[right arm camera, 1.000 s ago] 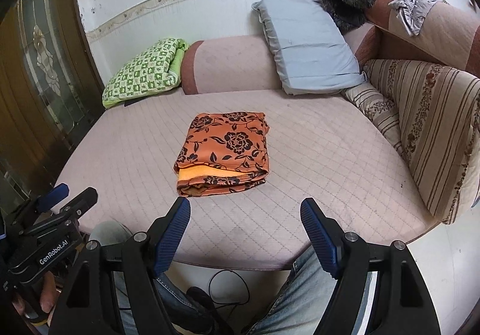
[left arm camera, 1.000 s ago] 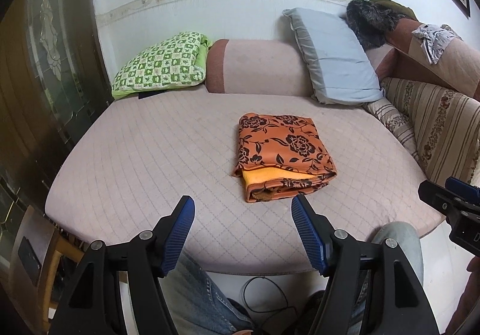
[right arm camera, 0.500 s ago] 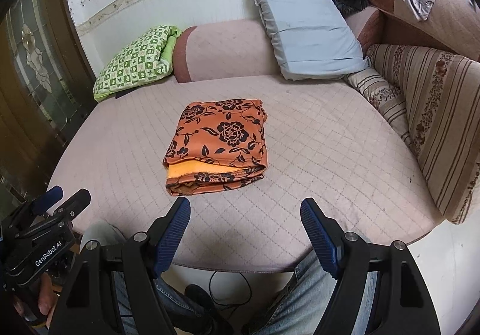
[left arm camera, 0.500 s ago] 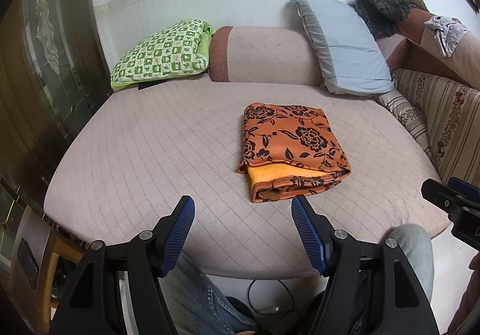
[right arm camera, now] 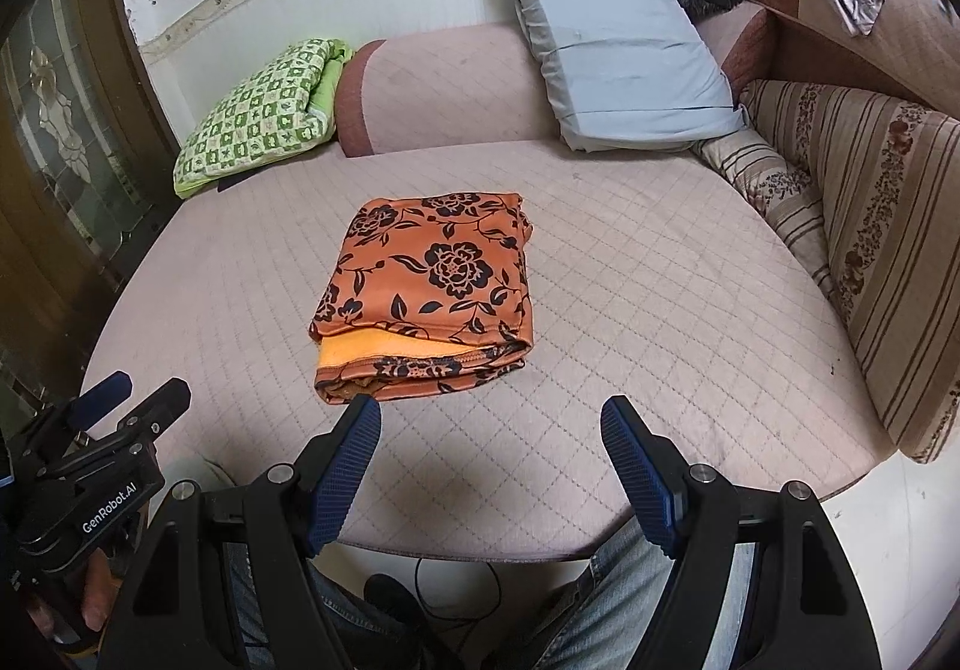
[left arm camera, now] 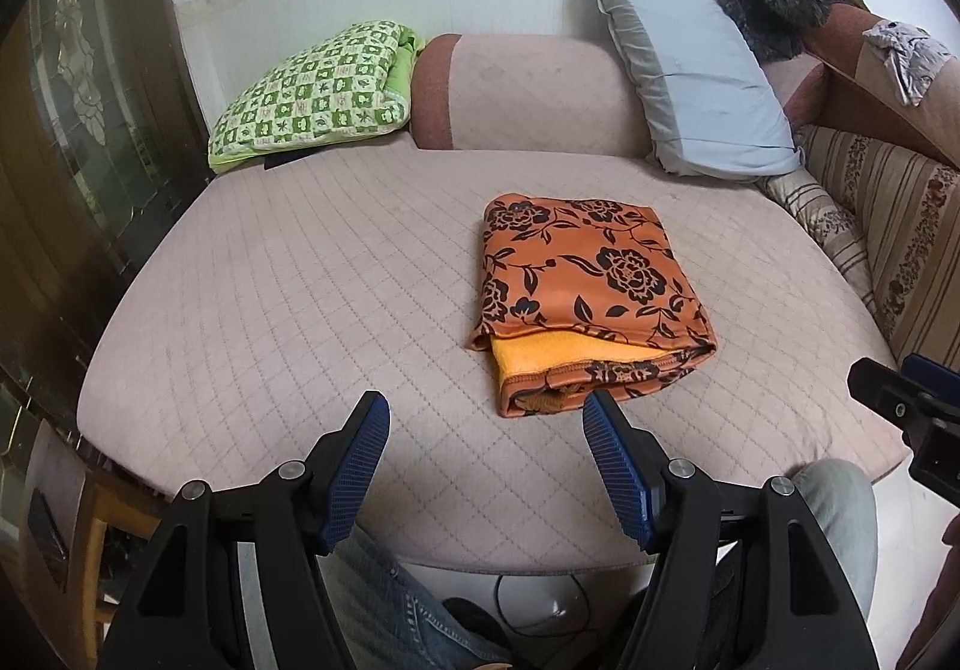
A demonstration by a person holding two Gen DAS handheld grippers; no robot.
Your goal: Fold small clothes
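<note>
An orange garment with black flowers (left arm camera: 585,286) lies folded into a thick rectangle on the pink quilted seat (left arm camera: 300,310); a plain orange inner layer shows at its near edge. It also shows in the right wrist view (right arm camera: 429,289). My left gripper (left arm camera: 486,424) is open and empty, just short of the garment's near edge. My right gripper (right arm camera: 491,424) is open and empty, close to the garment's near right corner. Each gripper appears at the edge of the other's view: the right gripper (left arm camera: 906,406) and the left gripper (right arm camera: 102,430).
A green checked pillow (left arm camera: 318,90), a pink bolster (left arm camera: 528,93) and a light blue pillow (left arm camera: 690,69) line the back. A striped sofa arm (right arm camera: 870,226) stands at the right. My knees in jeans (right arm camera: 606,580) are below the seat's front edge.
Both grippers have moved forward toward the folded garment, which now looks larger and nearer. The garment itself has not moved. Both stay open.
</note>
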